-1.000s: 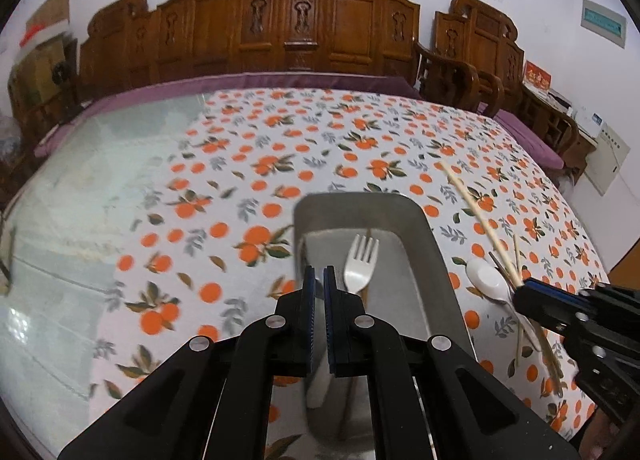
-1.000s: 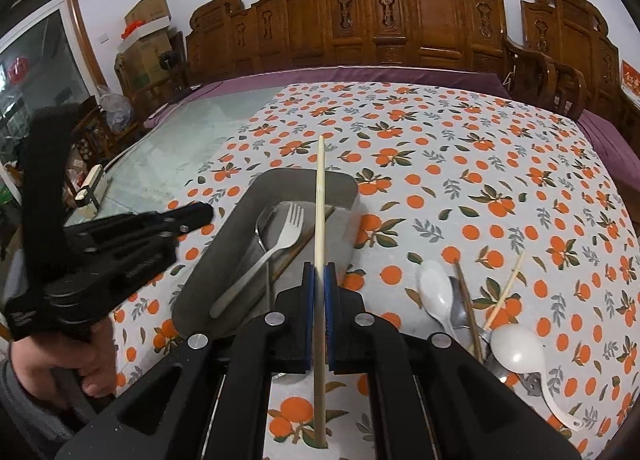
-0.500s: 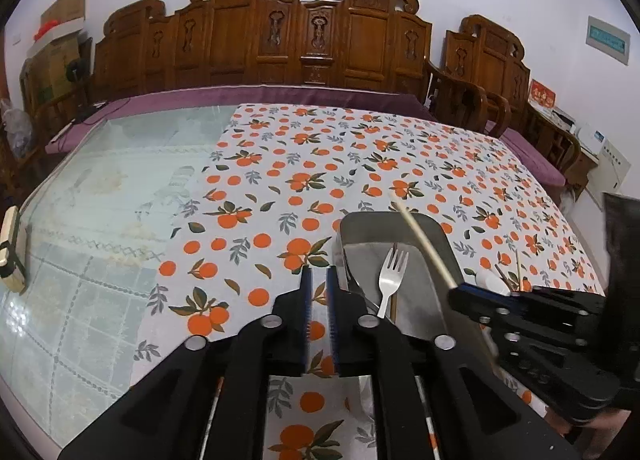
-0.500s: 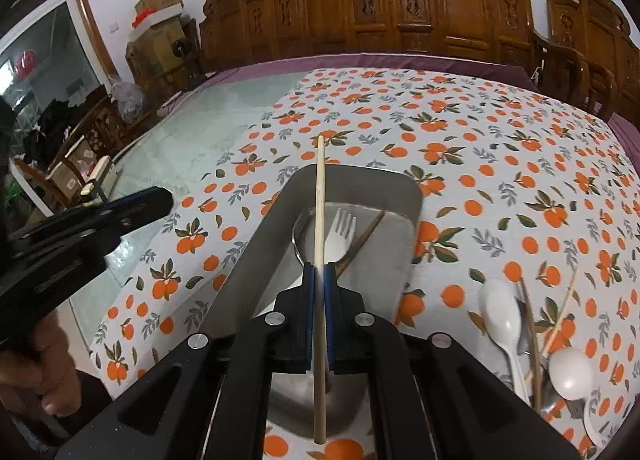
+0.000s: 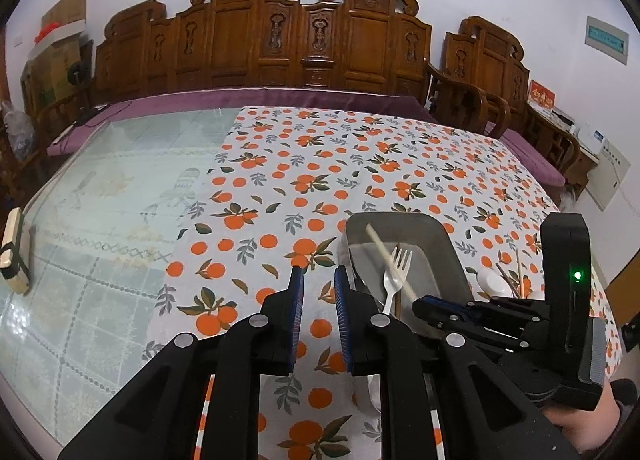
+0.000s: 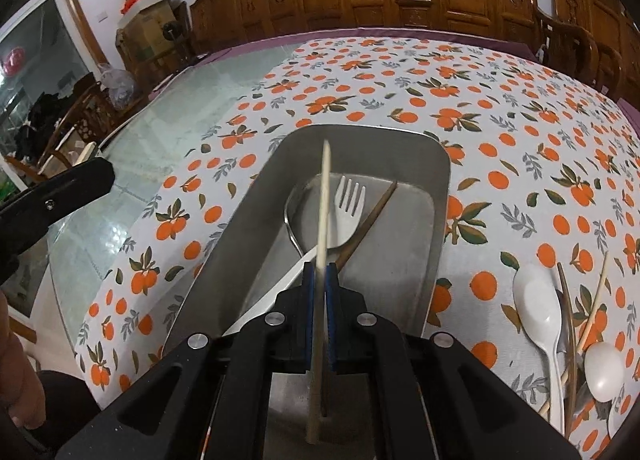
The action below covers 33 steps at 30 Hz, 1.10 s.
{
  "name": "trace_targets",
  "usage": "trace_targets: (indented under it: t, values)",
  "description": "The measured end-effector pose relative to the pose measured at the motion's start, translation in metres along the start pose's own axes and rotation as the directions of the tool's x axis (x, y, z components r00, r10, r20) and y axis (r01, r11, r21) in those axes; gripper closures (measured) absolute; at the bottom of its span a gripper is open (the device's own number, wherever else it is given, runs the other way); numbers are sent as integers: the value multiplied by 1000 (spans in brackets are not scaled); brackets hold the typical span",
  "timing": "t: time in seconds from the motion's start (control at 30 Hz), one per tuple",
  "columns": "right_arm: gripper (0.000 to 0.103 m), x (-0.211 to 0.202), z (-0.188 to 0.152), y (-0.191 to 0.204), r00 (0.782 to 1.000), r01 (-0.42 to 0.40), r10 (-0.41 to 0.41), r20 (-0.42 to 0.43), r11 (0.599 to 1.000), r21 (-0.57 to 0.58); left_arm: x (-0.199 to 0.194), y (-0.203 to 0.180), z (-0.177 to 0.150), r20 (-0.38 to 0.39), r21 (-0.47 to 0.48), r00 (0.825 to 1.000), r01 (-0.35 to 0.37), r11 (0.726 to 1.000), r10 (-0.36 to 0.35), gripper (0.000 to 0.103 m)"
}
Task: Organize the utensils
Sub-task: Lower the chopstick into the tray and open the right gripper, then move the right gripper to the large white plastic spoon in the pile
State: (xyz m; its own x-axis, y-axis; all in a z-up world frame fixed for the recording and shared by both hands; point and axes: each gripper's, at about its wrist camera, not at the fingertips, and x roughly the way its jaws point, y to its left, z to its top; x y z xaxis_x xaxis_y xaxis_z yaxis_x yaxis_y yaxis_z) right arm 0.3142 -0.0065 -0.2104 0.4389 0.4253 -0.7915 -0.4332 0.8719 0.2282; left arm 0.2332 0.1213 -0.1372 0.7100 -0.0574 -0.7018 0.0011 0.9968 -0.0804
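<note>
one pale chopstick point(image 6: 323, 228) | right gripper point(image 6: 319, 276) clamped | tip points away over tray point(image 6: 400, 256)

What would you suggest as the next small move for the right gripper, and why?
Probably lower it slightly and open. The right gripper is shut on the pale chopstick, which already hangs over the metal tray holding the white fork and a dark chopstick. The left gripper is open, off to the side.
</note>
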Motion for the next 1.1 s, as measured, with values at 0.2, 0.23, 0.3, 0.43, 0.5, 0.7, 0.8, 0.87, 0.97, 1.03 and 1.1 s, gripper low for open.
trace_targets:
  t: [0.2,0.23,0.3,0.43,0.5,0.7,0.8,0.87,0.97,1.03,1.1]
  values:
    - [95,-18,1,-2,999,-15,16,33,999,-34,-1,-8,0,2,10,1000,8,1000,-8,88]
    - [95,-25,1,-3,999,-15,17,47,999,-44,-2,-11,0,2,15,1000,12,1000,-12,88]
    - [95,-43,-1,-7,997,-7,13,74,997,-71,-1,-18,-1,1,25,1000,18,1000,-19,87]
    - [95,-83,-10,-29,994,38,-26,102,993,-114,-3,-38,-4,5,52,999,43,998,-44,80]
    - [95,-102,-17,-47,992,75,-61,111,989,-125,-3,-51,-7,3,70,998,59,996,-59,78]
    - [84,-141,-43,-109,976,200,-187,115,973,-114,-1,-91,-19,-14,118,994,106,987,-105,75]
    - [84,-148,-57,-140,970,232,-224,100,969,-81,1,-109,-25,-20,142,993,118,983,-117,75]
    - [84,-148,-67,-158,967,246,-241,81,967,-71,3,-118,-29,-24,153,992,130,980,-128,75]
    - [84,-139,-80,-175,967,252,-250,47,966,-58,5,-129,-36,-35,168,991,135,976,-131,75]
    - [84,-131,-88,-185,967,256,-255,22,966,-42,6,-135,-40,-41,178,990,137,974,-132,74]
    - [84,-125,-97,-192,968,252,-252,6,967,-22,5,-142,-43,-47,186,989,146,972,-140,74]
